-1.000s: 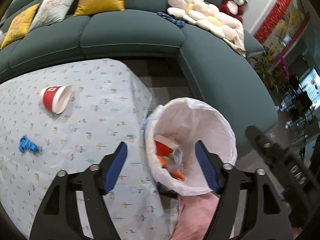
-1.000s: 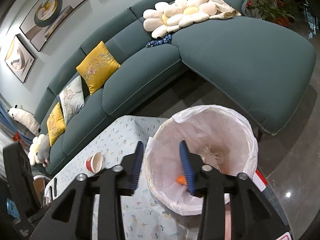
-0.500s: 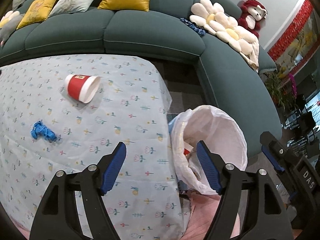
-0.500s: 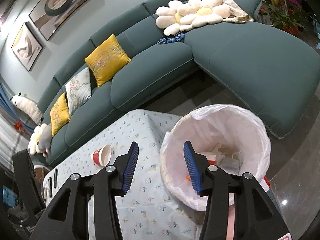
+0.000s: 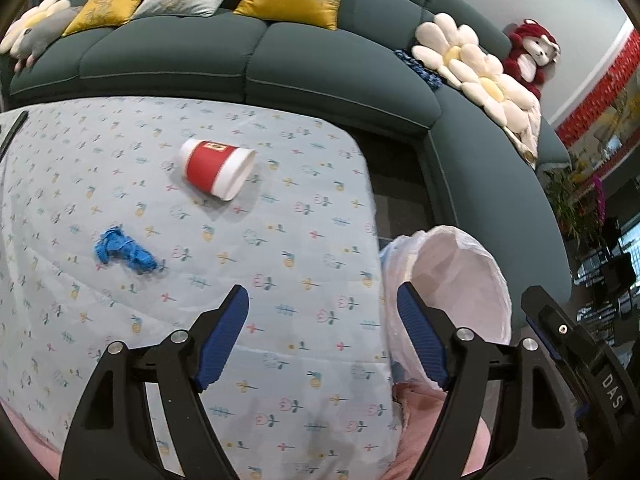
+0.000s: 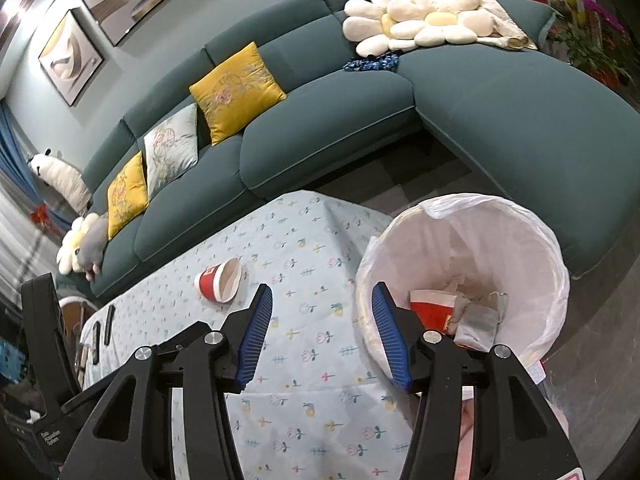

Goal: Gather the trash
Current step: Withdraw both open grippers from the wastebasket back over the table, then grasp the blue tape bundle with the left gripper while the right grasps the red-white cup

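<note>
Left wrist view is catching a blue crumpled scrap point(image 5: 124, 250) beside the tipped red cup point(image 5: 216, 168), my left gripper point(image 5: 322, 336) gaping empty. Right wrist view is revealing trash inside the bin point(image 6: 532, 240); my right gripper point(image 6: 320, 328) has just been opening, nothing between.

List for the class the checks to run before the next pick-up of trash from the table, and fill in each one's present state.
1. Left claw empty, jaws apart: ok.
2. Right claw empty; its jaws have just been opening, nothing between them: ok.
3. Cup lies on its side on the table, nothing on it: ok.
4. Blue scrap lies apart from the cup, in the open: ok.
5. Bin beside the table, mouth open, trash only at the bottom: ok.
6. A claw already over a piece of trash: not ok; both sit short of the cup and scrap.
</note>
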`<state>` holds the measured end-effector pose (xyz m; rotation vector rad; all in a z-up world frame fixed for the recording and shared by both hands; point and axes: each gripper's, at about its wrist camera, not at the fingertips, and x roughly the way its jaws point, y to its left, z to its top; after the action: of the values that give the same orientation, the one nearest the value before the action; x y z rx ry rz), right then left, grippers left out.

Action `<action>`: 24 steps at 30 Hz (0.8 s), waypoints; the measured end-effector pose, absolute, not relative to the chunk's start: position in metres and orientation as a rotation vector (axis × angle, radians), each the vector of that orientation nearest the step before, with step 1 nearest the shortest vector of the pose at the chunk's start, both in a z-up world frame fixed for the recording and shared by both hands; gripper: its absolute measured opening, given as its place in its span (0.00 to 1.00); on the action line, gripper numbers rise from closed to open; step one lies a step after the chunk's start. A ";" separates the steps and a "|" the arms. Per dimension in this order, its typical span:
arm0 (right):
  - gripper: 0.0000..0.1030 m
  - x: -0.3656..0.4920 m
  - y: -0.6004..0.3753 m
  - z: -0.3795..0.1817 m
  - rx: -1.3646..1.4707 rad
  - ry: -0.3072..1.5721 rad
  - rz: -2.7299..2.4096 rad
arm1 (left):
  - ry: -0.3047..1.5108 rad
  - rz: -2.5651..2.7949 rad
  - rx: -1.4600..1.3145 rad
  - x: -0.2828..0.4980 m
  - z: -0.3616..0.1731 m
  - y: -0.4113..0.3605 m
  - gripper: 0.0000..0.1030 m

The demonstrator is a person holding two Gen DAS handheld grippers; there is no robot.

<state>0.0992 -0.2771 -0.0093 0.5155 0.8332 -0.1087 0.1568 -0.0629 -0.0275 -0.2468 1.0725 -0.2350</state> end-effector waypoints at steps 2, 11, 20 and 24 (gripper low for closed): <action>0.49 0.101 -0.269 -0.011 0.506 0.842 -0.099 | 1.075 -0.215 -0.257 0.157 -0.030 -0.056 0.71; 0.49 0.114 -0.238 -0.024 0.476 0.892 -0.055 | 1.093 -0.115 -0.311 0.159 -0.046 -0.013 0.74; 0.49 0.130 -0.206 -0.038 0.437 0.944 -0.007 | 1.132 0.043 -0.437 0.167 -0.073 0.043 0.75; 0.49 0.143 -0.191 -0.049 0.435 0.971 0.013 | 1.163 0.105 -0.504 0.173 -0.089 0.066 0.75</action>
<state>0.1433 -0.1906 -0.0493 0.4348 0.9708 0.0126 0.1729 0.0658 -0.0886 -0.5038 1.1625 0.1045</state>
